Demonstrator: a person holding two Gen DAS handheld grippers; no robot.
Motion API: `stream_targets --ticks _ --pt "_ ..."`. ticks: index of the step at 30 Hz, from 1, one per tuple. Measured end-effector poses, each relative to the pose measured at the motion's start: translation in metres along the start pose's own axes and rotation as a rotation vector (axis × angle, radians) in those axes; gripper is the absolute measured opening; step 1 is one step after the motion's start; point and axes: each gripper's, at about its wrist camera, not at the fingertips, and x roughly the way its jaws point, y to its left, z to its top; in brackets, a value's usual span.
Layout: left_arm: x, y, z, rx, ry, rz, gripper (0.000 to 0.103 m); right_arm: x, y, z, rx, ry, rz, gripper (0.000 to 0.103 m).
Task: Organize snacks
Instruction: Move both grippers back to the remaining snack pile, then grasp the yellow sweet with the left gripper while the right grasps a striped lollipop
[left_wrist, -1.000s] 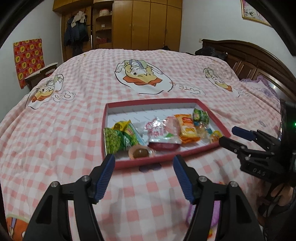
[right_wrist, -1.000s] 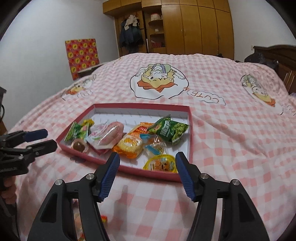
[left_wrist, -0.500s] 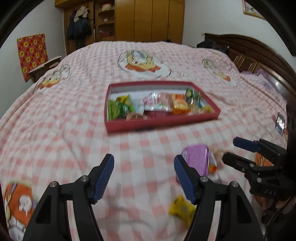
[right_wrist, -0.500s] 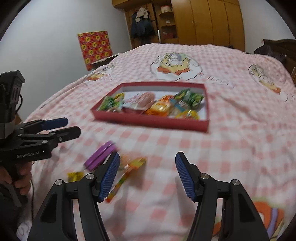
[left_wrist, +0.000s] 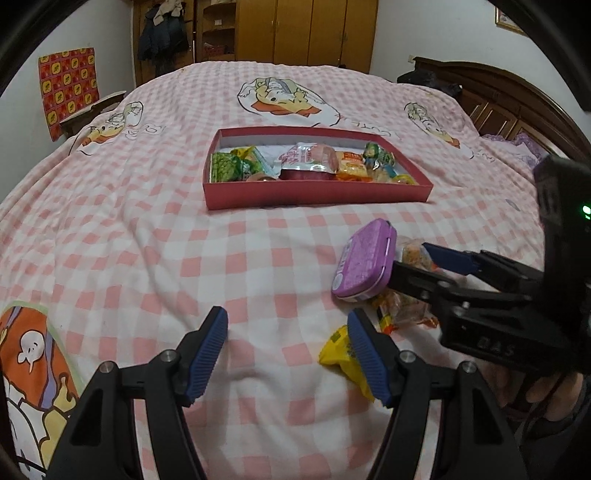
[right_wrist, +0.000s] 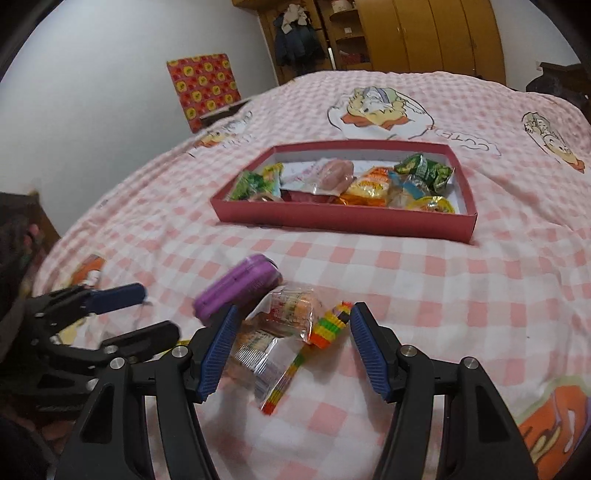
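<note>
So you are at the picking-up step. The big bed with the pink and white checked cover (left_wrist: 147, 236) holds everything. Farther up the bed sits the flat red cardboard box (left_wrist: 317, 195), and it already has many snack packs in it, lying in a row along its near side.

Closer to you, a small pile is not yet in the box. The biggest piece there is the purple oval tin (right_wrist: 236, 286). Touching it lies the clear plastic snack packet with orange print (right_wrist: 291, 310), then the thin rainbow-striped candy strip (right_wrist: 325, 328), and a little yellow wrapper (left_wrist: 341, 354) just beside your left tool.

Your right gripper (right_wrist: 290, 350) has its jaws apart, with nothing squeezed. The clear packet and the striped strip lie right between its blue pads (right_wrist: 218, 350). Your left gripper (left_wrist: 288, 350) is spread apart too, over bare cover, with the yellow wrapper by its right pad.

I think your next move is to lower the right tool, pinch the clear packet gently, and carry it to the box. Grab just one pack, because they overlap.
</note>
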Motion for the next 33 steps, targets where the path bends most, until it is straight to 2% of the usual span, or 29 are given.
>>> stream_targets --ticks 2,3,5,7,11,14,17,19,20,21,23,25,32,33 --pt "-0.001 -0.001 -0.001 0.000 0.002 -0.002 0.071 0.001 -0.007 -0.001 0.040 -0.013 0.036 0.057" --pt "-0.002 -0.002 -0.002 0.000 0.000 -0.006 0.071 0.000 -0.009 -0.002 0.051 -0.021 0.043 0.038" --pt "-0.005 -0.004 -0.002 0.000 -0.005 -0.016 0.071 -0.009 -0.015 -0.003 0.080 -0.056 0.035 0.031" --pt "-0.007 -0.008 -0.003 0.003 -0.009 -0.026 0.071 -0.019 -0.020 -0.003 0.108 -0.084 0.026 0.004" --pt "-0.009 -0.017 -0.006 0.022 -0.009 -0.032 0.071 -0.033 -0.029 -0.006 0.153 -0.120 0.029 0.004" --pt "-0.005 -0.021 -0.010 0.022 0.008 -0.038 0.071 -0.029 -0.027 -0.005 0.131 -0.093 0.031 0.005" --pt "0.000 -0.026 -0.014 0.034 0.017 -0.063 0.071 -0.024 -0.019 -0.003 0.097 -0.079 -0.022 0.017" --pt "0.008 -0.032 -0.018 0.064 0.029 -0.048 0.070 -0.021 -0.014 -0.003 0.069 -0.079 -0.034 0.034" --pt "0.011 -0.033 -0.019 0.071 0.029 -0.037 0.060 -0.020 -0.011 -0.003 0.056 -0.075 -0.027 0.038" --pt "0.012 -0.033 -0.020 0.068 0.025 -0.024 0.038 -0.018 -0.009 -0.003 0.043 -0.071 -0.023 0.044" --pt "0.012 -0.029 -0.020 0.043 0.020 0.004 0.021 -0.013 -0.004 -0.003 0.019 -0.058 -0.032 0.048" --pt "0.010 -0.022 -0.018 0.017 0.022 -0.011 0.020 -0.006 -0.002 -0.003 0.007 -0.035 -0.067 0.049" --pt "0.006 -0.008 -0.014 -0.047 0.011 -0.029 0.014 0.014 0.000 0.001 0.042 -0.015 -0.107 0.051" --pt "0.004 -0.006 -0.014 -0.055 0.003 -0.030 0.013 0.014 -0.002 0.002 0.052 -0.019 -0.104 0.043"
